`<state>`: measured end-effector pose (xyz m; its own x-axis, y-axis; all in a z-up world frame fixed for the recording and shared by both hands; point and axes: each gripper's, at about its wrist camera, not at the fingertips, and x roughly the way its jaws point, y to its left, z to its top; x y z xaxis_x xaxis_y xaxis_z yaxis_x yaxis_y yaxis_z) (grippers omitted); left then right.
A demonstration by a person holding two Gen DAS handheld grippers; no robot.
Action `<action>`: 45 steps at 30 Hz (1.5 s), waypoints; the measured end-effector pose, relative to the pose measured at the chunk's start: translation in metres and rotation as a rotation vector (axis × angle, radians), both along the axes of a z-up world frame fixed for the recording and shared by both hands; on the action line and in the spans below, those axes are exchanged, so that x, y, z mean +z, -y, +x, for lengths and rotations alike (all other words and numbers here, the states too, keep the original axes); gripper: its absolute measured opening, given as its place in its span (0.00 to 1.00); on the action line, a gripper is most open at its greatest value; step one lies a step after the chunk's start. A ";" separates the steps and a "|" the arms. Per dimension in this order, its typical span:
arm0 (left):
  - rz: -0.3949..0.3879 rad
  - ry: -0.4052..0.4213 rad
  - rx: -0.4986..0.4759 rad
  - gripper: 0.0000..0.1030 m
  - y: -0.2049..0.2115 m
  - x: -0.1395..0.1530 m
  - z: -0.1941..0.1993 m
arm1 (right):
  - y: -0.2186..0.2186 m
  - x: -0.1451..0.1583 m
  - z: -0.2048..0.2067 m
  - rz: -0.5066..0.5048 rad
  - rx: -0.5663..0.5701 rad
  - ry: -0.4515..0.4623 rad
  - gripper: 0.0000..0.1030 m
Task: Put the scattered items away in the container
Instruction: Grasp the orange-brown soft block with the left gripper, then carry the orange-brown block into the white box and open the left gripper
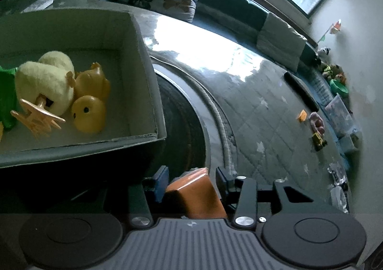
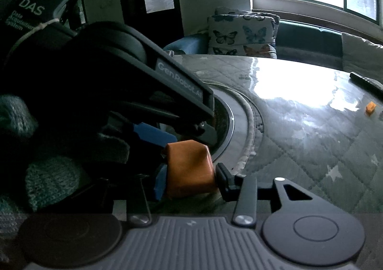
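Observation:
An orange block [image 1: 196,194] sits between the fingers of my left gripper [image 1: 191,182], which is shut on it, just right of and below the grey box [image 1: 146,93]. The box holds a plush duck [image 1: 45,83], two yellow rubber ducks [image 1: 88,117] and a green toy [image 1: 7,100]. In the right wrist view the same orange block [image 2: 190,169] lies between the fingers of my right gripper [image 2: 190,178], with the other gripper's body [image 2: 143,83] reaching in from the upper left. Both grippers seem to hold the block.
A quilted grey mat [image 1: 263,107] covers the surface. A small orange block [image 1: 302,115], a pink toy [image 1: 317,124] and a yellow truck [image 1: 319,142] lie far right. A dark remote [image 2: 366,82] lies on the mat. A butterfly pillow [image 2: 241,34] stands behind.

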<state>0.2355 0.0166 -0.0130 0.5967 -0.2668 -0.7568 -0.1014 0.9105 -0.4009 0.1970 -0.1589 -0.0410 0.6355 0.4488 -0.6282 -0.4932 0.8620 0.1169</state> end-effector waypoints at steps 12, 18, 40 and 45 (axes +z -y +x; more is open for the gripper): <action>-0.017 0.050 -0.075 0.27 -0.004 0.020 -0.027 | 0.004 0.010 -0.024 0.003 -0.004 0.021 0.41; -0.018 0.102 -0.074 0.27 -0.015 0.040 -0.040 | -0.004 0.028 -0.039 0.003 0.022 0.075 0.41; 0.017 0.211 0.122 0.21 -0.141 0.080 -0.045 | -0.124 0.059 0.003 0.064 0.241 0.174 0.40; 0.018 0.180 0.138 0.21 -0.156 0.066 -0.042 | -0.145 0.046 0.016 0.059 0.269 0.141 0.40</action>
